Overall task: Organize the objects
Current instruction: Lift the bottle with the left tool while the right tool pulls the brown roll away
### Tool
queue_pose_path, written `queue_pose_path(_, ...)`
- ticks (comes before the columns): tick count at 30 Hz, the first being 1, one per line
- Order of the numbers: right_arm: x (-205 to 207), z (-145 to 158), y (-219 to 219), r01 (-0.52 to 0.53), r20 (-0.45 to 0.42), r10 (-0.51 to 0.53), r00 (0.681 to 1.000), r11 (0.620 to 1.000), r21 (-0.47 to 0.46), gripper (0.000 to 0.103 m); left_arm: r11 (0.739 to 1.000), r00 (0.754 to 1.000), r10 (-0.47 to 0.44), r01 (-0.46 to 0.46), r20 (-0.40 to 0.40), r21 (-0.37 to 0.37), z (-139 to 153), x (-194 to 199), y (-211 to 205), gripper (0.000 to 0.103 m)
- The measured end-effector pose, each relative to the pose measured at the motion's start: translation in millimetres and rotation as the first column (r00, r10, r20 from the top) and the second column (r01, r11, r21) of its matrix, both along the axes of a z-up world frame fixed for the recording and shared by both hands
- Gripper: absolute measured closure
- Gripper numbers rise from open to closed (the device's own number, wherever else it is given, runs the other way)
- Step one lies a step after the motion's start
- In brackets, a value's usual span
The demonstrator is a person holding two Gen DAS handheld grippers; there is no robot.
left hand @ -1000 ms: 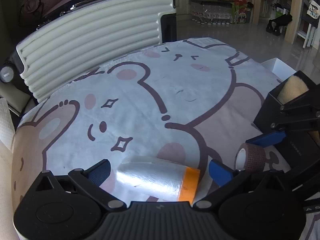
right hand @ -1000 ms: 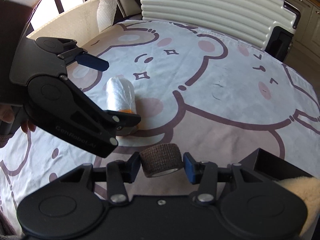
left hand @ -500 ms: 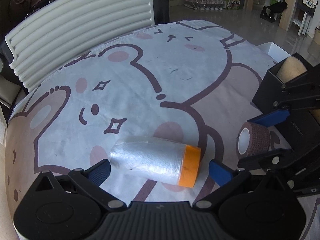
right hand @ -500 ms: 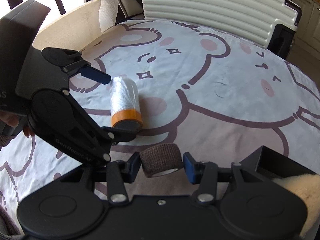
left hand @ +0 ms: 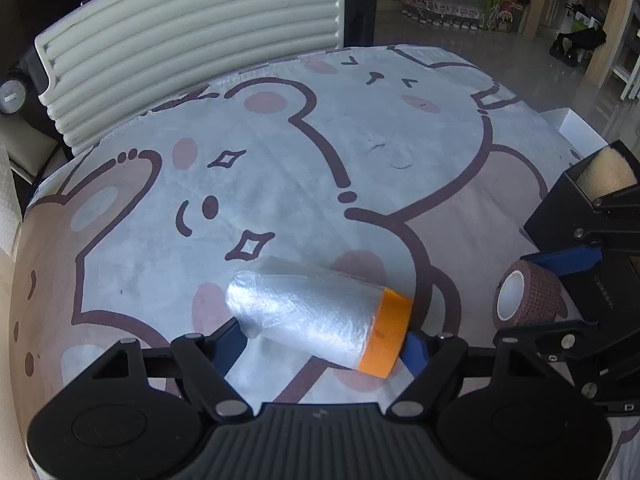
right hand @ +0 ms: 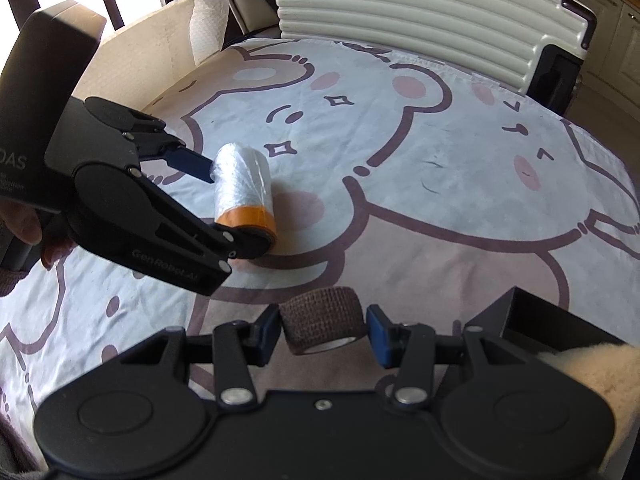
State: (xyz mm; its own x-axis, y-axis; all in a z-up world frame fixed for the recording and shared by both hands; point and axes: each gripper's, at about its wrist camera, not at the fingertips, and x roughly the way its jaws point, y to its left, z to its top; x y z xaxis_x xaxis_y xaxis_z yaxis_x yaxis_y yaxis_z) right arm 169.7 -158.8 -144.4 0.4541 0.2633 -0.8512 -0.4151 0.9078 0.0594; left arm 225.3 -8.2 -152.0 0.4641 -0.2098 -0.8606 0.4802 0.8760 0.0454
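Plastic-film roll (left hand: 316,316), crinkled and silvery with an orange band at one end, lay on its side between the fingers of the left gripper (left hand: 320,346), whose jaws had just been closing around it; its underside hid most of both blue pads, so whether they pressed on it could not be told. In the right wrist view the far blue pad (right hand: 188,162) met the roll's film end while the near finger covered part of the orange end. To that gripper's right, the right gripper (right hand: 322,326) was clamped on a brown bandage roll (right hand: 322,318), woven-textured, with a white core. Past it stood a black box (left hand: 560,204) holding something pale and fluffy, cut off by the frame edge. Everything rested on a soft tablecloth (left hand: 280,160) printed with cartoon bears. Beyond the far edge stood a cream ribbed suitcase (left hand: 192,40), hard-shelled, its lower part hidden by the cloth.
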Motion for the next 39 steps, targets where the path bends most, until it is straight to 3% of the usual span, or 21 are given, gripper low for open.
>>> queue_pose_path(18, -10.7, 35.3, -12.8, 0.132, 0.083, -0.133, 0.988, 0.991, 0.01, 0.056, 0.991, 0.991, 0.127, -0.125, 0.037, -0.056, 47.8, -22.8, -1.2, 0.024)
queue_pose_path(39, -48.9, 86.1, -34.3, 0.314, 0.15, -0.325, 0.934, 0.945, 0.091, 0.056, 0.952, 0.953, 0.298, -0.293, 0.049, -0.086, 99.5, -66.4, 20.2, 0.024)
